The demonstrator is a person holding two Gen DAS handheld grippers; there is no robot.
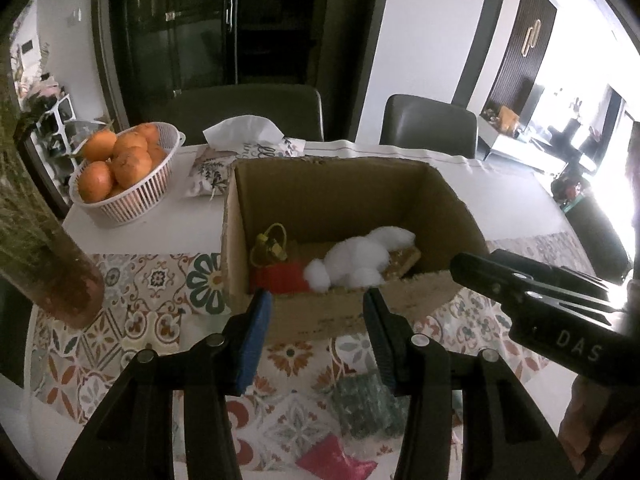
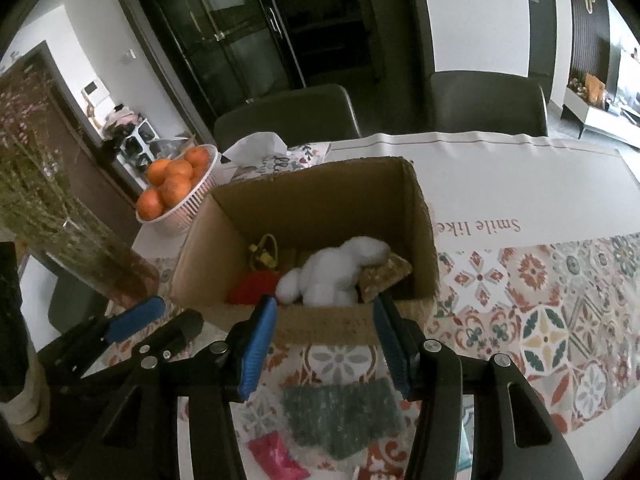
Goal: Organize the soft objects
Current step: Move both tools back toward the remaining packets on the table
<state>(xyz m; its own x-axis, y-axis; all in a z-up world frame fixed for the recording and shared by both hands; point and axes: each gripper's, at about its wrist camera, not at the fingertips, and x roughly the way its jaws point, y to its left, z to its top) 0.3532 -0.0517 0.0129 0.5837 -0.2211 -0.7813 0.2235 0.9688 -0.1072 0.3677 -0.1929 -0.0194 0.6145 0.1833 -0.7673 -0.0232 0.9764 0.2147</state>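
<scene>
An open cardboard box (image 1: 332, 184) (image 2: 304, 204) stands on the patterned tablecloth. Inside lie a white plush toy (image 1: 360, 260) (image 2: 336, 272), a red soft item (image 1: 284, 278) (image 2: 252, 288), a yellow knitted piece (image 1: 270, 246) (image 2: 266, 254) and a brown speckled pad (image 1: 402, 262) (image 2: 384, 276). A grey-green knitted cloth (image 1: 368, 408) (image 2: 340, 412) and a pink pouch (image 1: 336, 460) (image 2: 276, 456) lie on the table before the box. My left gripper (image 1: 316, 336) is open and empty, just short of the box's near wall. My right gripper (image 2: 324, 344) is open and empty above the green cloth.
A white basket of oranges (image 1: 120, 168) (image 2: 176, 188) and a tissue pack (image 1: 240, 140) (image 2: 276, 156) sit behind the box at left. A glass vase with dried flowers (image 1: 44, 240) (image 2: 80, 240) stands at the left. Two dark chairs (image 1: 428, 124) stand beyond the table.
</scene>
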